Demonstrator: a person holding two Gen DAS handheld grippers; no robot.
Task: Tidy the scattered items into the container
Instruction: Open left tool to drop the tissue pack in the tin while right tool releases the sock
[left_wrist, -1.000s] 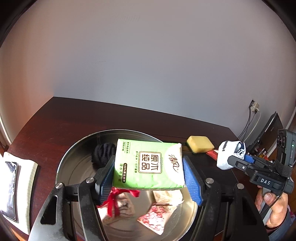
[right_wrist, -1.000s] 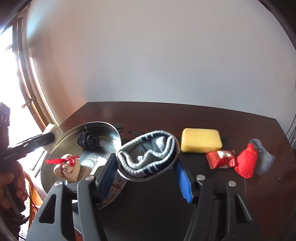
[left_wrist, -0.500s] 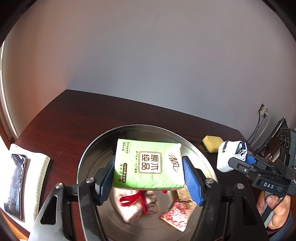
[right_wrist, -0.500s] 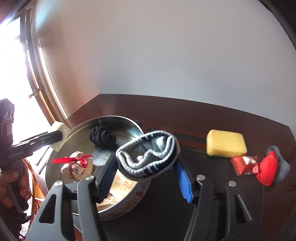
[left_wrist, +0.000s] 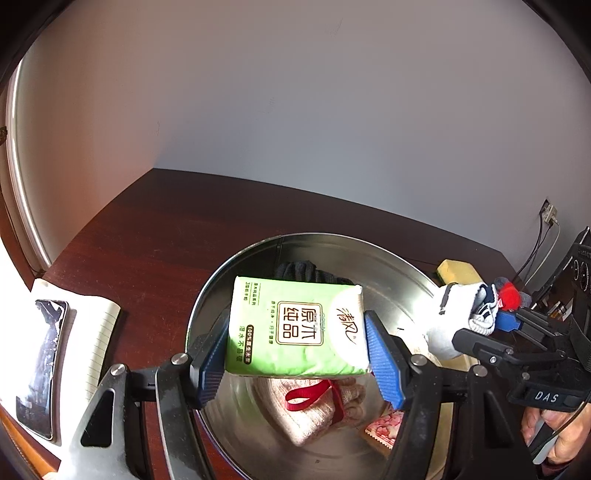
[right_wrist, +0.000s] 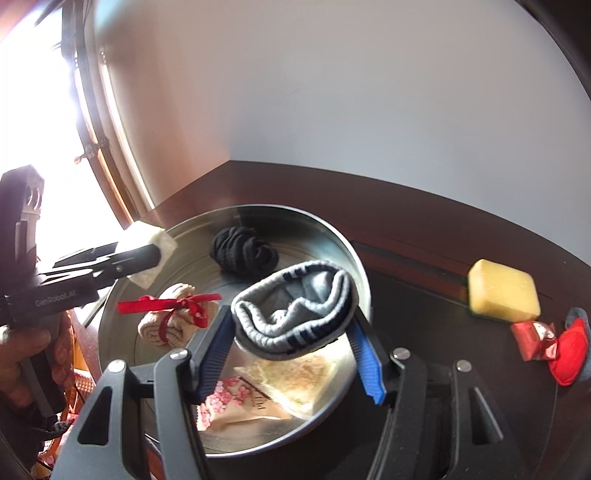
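Two tools gripping: left (left_wrist: 297, 360) green tissue pack (left_wrist: 295, 325) (Chinese print), right (right_wrist: 291, 354) grey striped sock (right_wrist: 295, 314).

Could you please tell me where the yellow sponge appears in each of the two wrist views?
Left wrist: yellow sponge at right, just beyond the round metal tin.
Right wrist: yellow sponge at far right on the table, right of the tin.
Shared landmark: the tin.

One metal tin (right_wrist: 343, 243), one yellow sponge (right_wrist: 502, 290), two rolled socks (right_wrist: 295, 317) (grey, black).
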